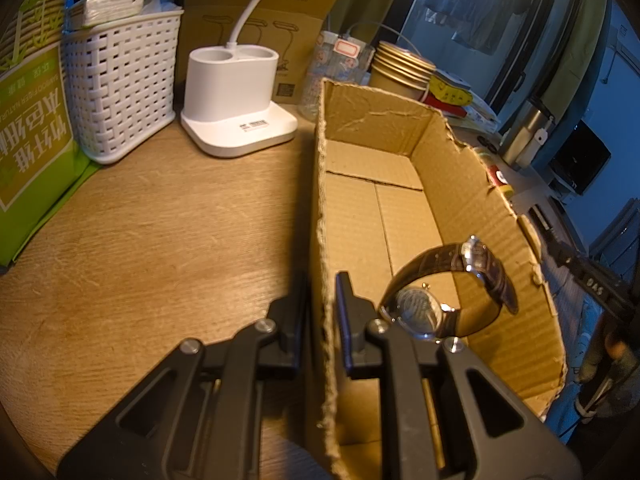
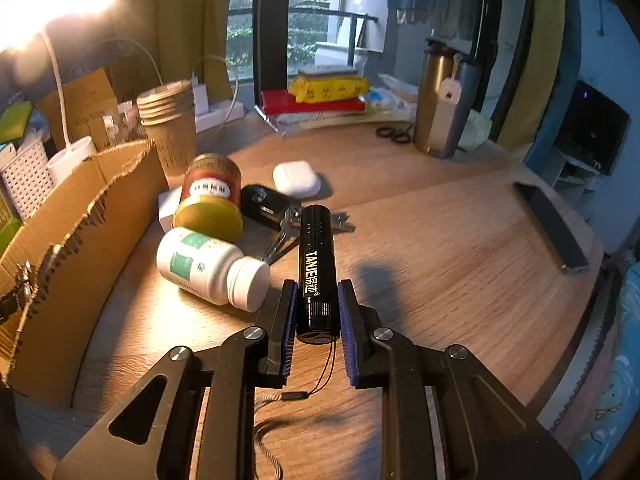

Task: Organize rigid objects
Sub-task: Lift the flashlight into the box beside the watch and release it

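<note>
Warm lamplight falls across the wooden desk (image 2: 440, 248), where a long open cardboard box with torn edges (image 1: 460, 200) serves as the landmark for everything else. Inside the box, at its near end, sits one thing only — a wristwatch with a dark brown leather strap and steel case (image 1: 448, 292), resting on its side against the right wall. The left gripper (image 1: 322, 320) straddles the box's left wall, one finger outside and one inside, closed narrowly on the cardboard. To the right of the box the right gripper (image 2: 318, 312) is clamped on a black cylindrical flashlight with white lettering (image 2: 316, 268), held just above the desk with its thin lanyard trailing below. Between flashlight and box lie a white plastic pill bottle on its side (image 2: 208, 266) and a red tin with a gold lid (image 2: 210, 196); beyond them, a white earbud case (image 2: 297, 178) and a bunch of keys (image 2: 280, 216).
</note>
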A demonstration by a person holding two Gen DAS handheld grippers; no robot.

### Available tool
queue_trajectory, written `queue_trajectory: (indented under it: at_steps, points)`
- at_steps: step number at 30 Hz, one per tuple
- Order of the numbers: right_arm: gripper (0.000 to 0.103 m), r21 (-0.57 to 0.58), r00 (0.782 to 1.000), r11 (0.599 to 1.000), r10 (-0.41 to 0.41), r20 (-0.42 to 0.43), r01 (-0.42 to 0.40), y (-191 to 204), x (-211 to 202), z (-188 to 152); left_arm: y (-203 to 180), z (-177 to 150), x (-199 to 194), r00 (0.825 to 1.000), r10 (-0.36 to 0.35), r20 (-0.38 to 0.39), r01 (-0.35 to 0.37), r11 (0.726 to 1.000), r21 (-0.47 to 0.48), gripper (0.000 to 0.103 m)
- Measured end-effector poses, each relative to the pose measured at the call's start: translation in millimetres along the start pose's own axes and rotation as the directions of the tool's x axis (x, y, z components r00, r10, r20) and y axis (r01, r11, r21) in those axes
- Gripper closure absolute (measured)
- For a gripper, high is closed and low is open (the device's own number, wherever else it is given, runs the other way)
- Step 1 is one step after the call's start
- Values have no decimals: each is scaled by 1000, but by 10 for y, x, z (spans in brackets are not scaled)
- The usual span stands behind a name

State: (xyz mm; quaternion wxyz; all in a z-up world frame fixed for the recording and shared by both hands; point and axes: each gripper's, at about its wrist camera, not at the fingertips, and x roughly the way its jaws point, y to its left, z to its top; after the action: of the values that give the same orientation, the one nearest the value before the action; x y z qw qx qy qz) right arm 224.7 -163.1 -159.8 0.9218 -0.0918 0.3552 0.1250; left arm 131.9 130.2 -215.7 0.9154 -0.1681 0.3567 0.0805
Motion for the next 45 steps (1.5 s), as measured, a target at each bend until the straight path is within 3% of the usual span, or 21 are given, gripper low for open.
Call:
queue_trajectory:
  at_steps: [13,26,45]
  points:
    - [82,-50,996,999,10,87,-5,218,-464,213,0,2,3,1000,0,0,0,1000,0,88]
    - [82,-166,978,982,115,174,-86,815,-908,433,-1,3,6,1000,0,0,0,1000,0,88]
    - [82,-348,949,913,278,146,-214,1858,-1006,596,10,4,2,1000,-2,1,2,1000,-4,88]
